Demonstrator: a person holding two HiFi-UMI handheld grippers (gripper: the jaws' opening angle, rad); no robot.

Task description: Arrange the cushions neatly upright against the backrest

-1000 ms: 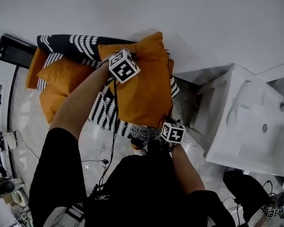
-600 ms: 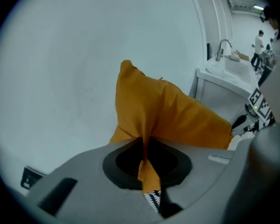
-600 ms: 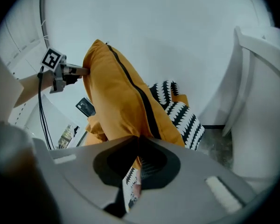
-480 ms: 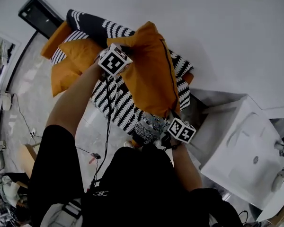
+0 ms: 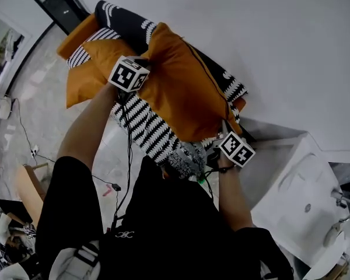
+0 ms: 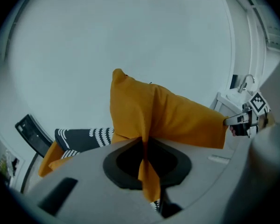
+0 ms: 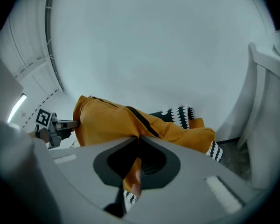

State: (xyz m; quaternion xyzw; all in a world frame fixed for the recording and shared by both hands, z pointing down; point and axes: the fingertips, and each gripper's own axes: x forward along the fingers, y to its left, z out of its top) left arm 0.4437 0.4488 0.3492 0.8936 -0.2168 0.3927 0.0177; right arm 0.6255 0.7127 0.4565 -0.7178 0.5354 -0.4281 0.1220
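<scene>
We've got the big orange fabric cushion (image 5: pixel 186 89) over the black-and-white patterned sofa (image 5: pixel 149 127), left gripper (image 6: pixel 143 146) clamped on its far corner, right gripper (image 7: pixel 134 169) on its near one. Another orange cushion (image 5: pixel 88 74) lies on the sofa to its left, and the white sink cabinet (image 5: pixel 297 185) is off to the right.

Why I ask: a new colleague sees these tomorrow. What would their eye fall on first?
A big orange cushion fills the middle of the head view, held between both tongs: the left tongs pinch one corner, the right tongs the opposite end. Under it lies a black-and-white patterned cover, with more orange cushions heaped at upper left.
</scene>
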